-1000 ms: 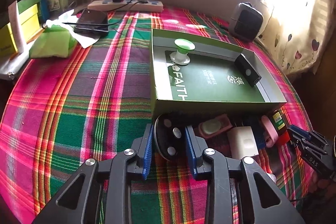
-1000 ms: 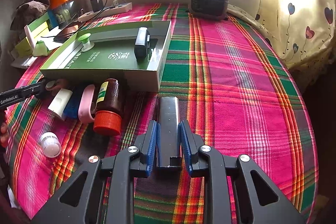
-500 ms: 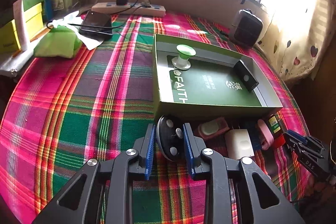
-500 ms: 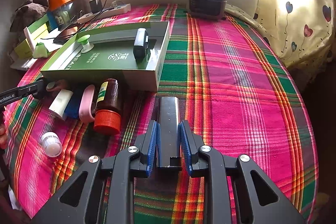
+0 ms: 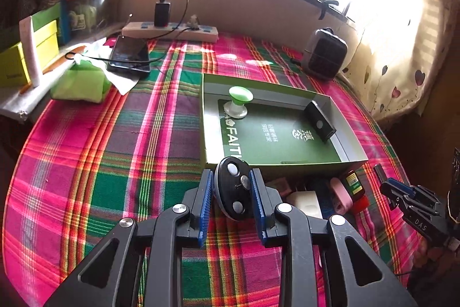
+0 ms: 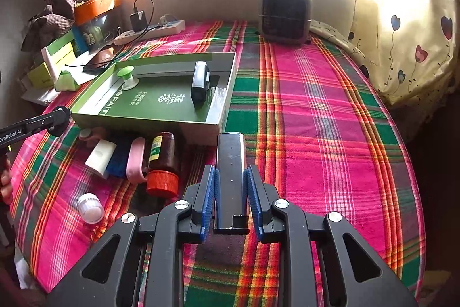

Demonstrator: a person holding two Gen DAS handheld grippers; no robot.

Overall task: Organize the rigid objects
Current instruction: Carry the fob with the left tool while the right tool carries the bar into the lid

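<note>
Left hand-held gripper (image 5: 232,193) clamped on stiff oval disc (image 5: 233,192); right hand-held gripper (image 6: 231,199) pinching smooth, likely slippery bar (image 6: 231,177) at its flat sides. Green box (image 5: 287,164) just ahead.

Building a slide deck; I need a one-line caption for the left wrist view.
Left gripper clamps a black oval device beside the green box on the plaid cloth.
</note>
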